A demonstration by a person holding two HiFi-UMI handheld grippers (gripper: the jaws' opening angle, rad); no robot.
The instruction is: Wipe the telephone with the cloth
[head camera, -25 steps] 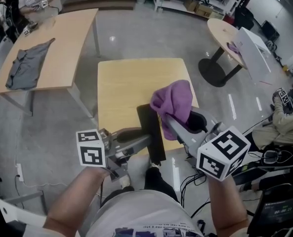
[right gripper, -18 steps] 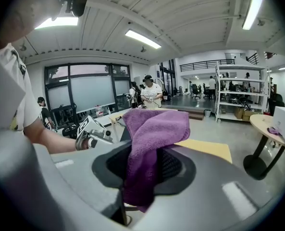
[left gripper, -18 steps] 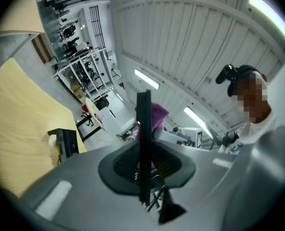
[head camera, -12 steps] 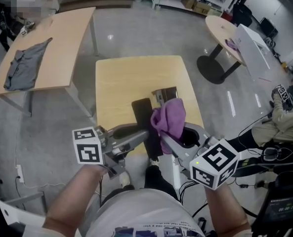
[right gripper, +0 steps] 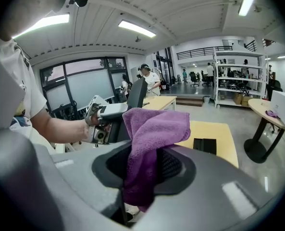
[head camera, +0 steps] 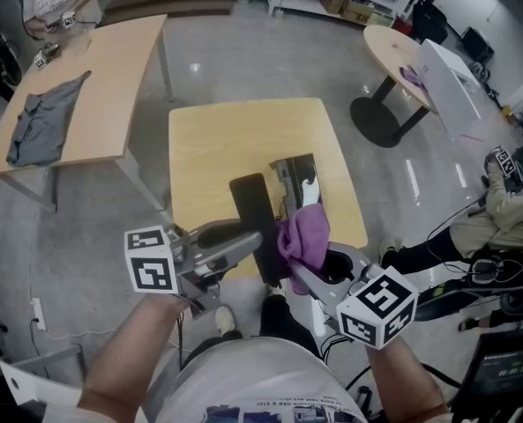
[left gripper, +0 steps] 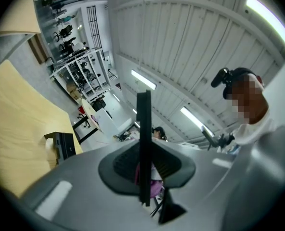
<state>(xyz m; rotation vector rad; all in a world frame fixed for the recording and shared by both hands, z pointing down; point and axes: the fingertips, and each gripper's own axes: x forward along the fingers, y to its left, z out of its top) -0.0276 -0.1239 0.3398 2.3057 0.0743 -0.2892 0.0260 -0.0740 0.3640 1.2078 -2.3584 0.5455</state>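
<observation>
The right gripper (right gripper: pixel 144 171) pinches the soft, floppy cloth (right gripper: pixel 154 129) beside the thin, hard, likely slippery telephone (left gripper: pixel 143 124), which the left gripper (left gripper: pixel 144 171) clamps by its near end.

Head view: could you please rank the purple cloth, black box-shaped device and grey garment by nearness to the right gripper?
1. Purple cloth, in the right gripper.
2. Black box-shaped device, on the yellow table.
3. Grey garment, far left table.
</observation>
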